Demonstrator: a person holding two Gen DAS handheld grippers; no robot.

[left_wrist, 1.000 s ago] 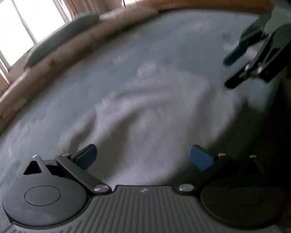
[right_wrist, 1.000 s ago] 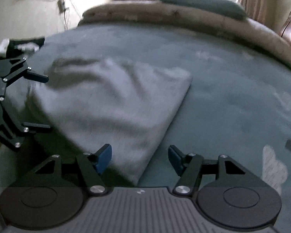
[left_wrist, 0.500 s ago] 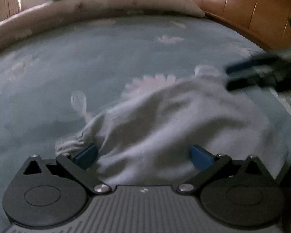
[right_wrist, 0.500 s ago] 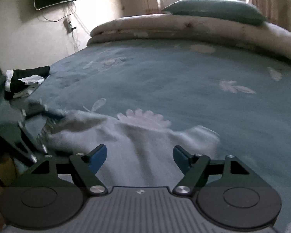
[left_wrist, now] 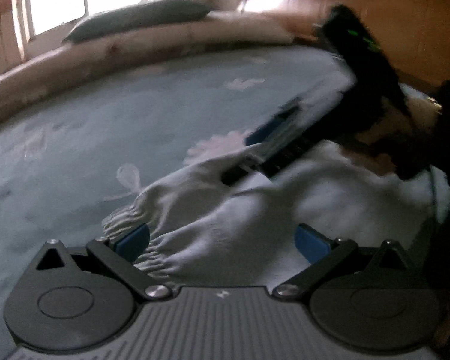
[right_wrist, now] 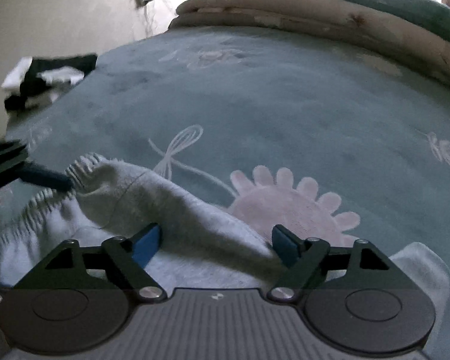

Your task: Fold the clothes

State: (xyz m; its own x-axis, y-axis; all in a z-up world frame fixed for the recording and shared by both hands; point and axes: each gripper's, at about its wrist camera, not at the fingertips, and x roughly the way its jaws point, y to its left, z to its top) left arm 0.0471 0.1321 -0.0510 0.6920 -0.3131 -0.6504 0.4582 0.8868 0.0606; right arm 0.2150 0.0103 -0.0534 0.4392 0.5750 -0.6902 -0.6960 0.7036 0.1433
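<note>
The grey garment [right_wrist: 177, 210] sits bunched at the near edge of the teal flowered bedspread [right_wrist: 285, 105], its ribbed hem [left_wrist: 129, 219] rucked up and a thick ridge of cloth running across the middle. So it's not flat, and not a neat fold either.

The right gripper [right_wrist: 216, 240] has its jaws spread wide, straddling that ridge without pinching it. The left gripper [left_wrist: 222, 240] is spread too, with the hem right up against its left pad [left_wrist: 133, 238] and cloth lying between the fingers, nothing clamped as far as I can tell.

Honestly, I can't say if this is a grab in the making or a let-go after laying it down. If it's a grab, I'd pinch one layer right at the hem rather than the whole lump, pick matching corners with both tools, and keep the fabric taut so the crease lands straight. Watch the blur in the left view too; slower hands help. The black-and-white clothes [right_wrist: 45, 78] at the far left edge are well clear.
</note>
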